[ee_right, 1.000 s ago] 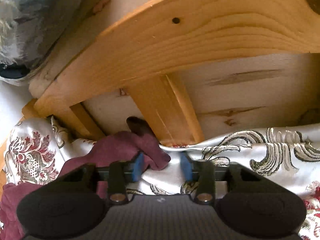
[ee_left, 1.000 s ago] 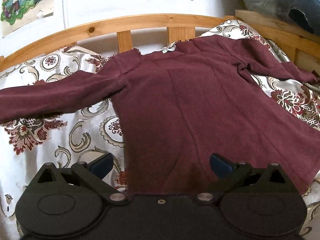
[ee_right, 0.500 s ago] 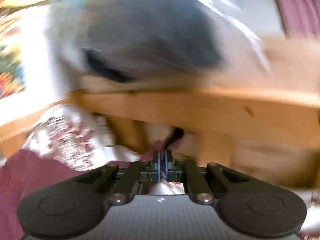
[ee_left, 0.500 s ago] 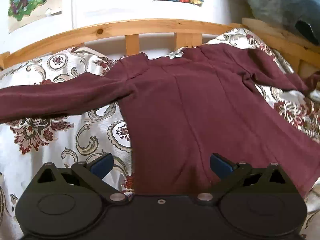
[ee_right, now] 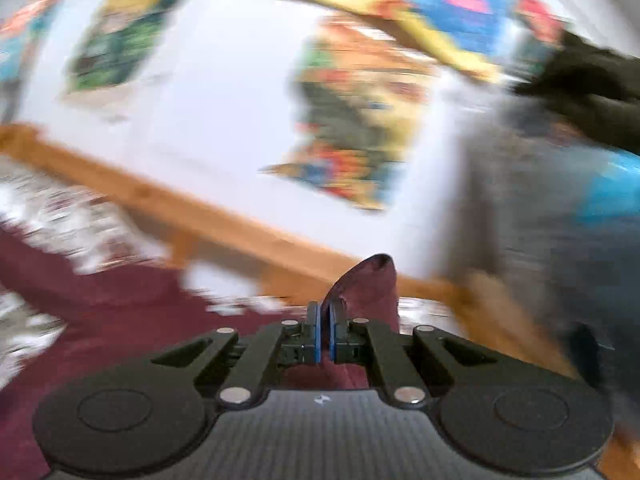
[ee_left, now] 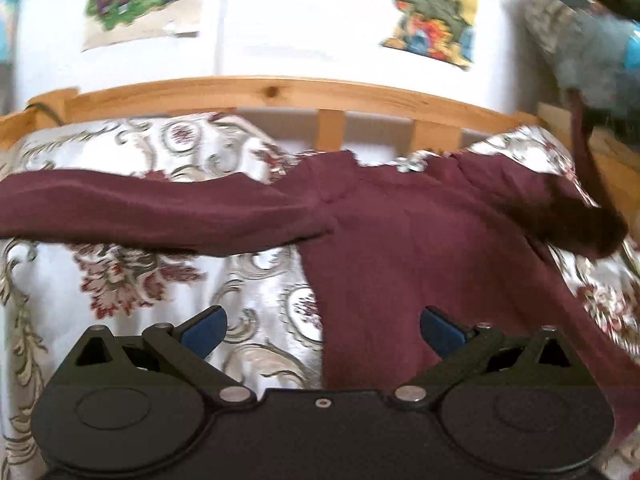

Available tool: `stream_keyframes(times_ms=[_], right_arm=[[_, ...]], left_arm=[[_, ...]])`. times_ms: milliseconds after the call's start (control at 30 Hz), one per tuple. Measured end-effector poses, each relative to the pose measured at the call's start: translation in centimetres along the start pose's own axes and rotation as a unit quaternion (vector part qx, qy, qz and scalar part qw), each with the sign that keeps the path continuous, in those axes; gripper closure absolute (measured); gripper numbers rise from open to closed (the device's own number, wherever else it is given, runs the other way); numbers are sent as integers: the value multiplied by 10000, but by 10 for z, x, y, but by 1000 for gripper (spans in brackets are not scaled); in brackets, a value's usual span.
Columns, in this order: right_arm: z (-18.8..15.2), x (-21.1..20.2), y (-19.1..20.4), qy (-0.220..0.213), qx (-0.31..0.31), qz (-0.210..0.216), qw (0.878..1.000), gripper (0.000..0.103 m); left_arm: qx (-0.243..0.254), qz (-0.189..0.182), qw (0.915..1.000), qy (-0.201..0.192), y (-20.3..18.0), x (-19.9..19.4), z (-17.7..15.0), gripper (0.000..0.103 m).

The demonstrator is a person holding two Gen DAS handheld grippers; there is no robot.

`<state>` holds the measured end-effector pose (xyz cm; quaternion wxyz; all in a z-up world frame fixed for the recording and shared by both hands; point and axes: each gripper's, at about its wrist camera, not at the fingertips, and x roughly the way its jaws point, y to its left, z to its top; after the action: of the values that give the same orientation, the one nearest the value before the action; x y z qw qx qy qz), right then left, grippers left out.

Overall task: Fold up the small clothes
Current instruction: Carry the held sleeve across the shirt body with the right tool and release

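1. No brand name or readable writing shows anywhere; the colourful cartoon posters (ee_left: 432,12) taped to the white wall (ee_left: 300,40) are too blurred to make out any lettering.
2. The surface is a bed covered by a glossy cream bedspread with red floral and olive scroll patterns (ee_left: 132,280), bounded at the far side by a curved pale pine headboard rail with slats (ee_left: 272,92). A grey-blue bundle of fabric (ee_left: 592,60) sits at the upper right corner, past the rail.
3. The long-sleeved maroon knit top (ee_left: 400,248) lies spread flat on the bedspread, one sleeve stretched out to the left.
4. The left gripper (ee_left: 322,330) hovers over the top's lower edge with its blue-padded fingers (ee_left: 204,330) spread wide and nothing between them.
5. The right gripper (ee_right: 324,336) has its blue pads pressed together on the maroon cuff of the other sleeve (ee_right: 368,280), which pokes up past the fingertips.
6. Compared with a second ago, that sleeve's end has left the corner by the bed frame and is lifted, and the right gripper has gone from open beside the cuff to clamped on it; its view has swung from the wooden frame to the postered wall, heavily blurred. The left view shows more wall and the bedspread's far left side.
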<state>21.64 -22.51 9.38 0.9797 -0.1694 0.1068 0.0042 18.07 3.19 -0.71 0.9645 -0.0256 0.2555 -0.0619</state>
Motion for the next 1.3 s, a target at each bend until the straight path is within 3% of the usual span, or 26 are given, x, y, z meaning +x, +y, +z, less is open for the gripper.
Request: stream_keyframes(times_ms=[233, 433, 533, 567, 633, 667, 767, 867, 1033, 1167, 1300], right_arm=[[-21, 1, 93, 146, -916, 1229, 9881, 98], [-53, -14, 138, 363, -1465, 1875, 9706, 97], [-62, -12, 145, 554, -1457, 2149, 9641, 94], [-63, -11, 143, 623, -1401, 2284, 9614, 90], [-63, -10, 136, 781, -1235, 2580, 9550, 62], [-65, -11, 130, 847, -1135, 2702, 9523, 44], [-63, -15, 107, 1144, -1065, 2911, 9438, 38], [-49, -8, 74, 1607, -1225, 2681, 9420, 31], [-21, 41, 6, 2452, -1231, 1735, 9458, 20], [-27, 90, -38, 2361, -632, 1072, 9637, 20], [-43, 128, -68, 2394, 46, 830, 9674, 28]], left_arm=[[-491, 156, 9987, -9, 20, 2, 6, 1], [-515, 153, 9985, -61, 23, 6, 4, 1], [-480, 66, 9988, -120, 23, 10, 2, 1], [-477, 34, 9988, -142, 23, 11, 1, 1], [-478, -39, 9987, -181, 23, 13, 1, 1], [-475, -83, 9986, -208, 23, 14, 1, 1], [-445, -254, 9982, -313, 22, 18, 2, 1], [-363, -416, 9979, -338, 15, 31, 6, 1], [230, -268, 9994, 39, -12, 64, 2, 1], [480, -222, 9986, 80, -12, 69, -14, 1], [312, -388, 9986, 171, -13, 76, -15, 1]])
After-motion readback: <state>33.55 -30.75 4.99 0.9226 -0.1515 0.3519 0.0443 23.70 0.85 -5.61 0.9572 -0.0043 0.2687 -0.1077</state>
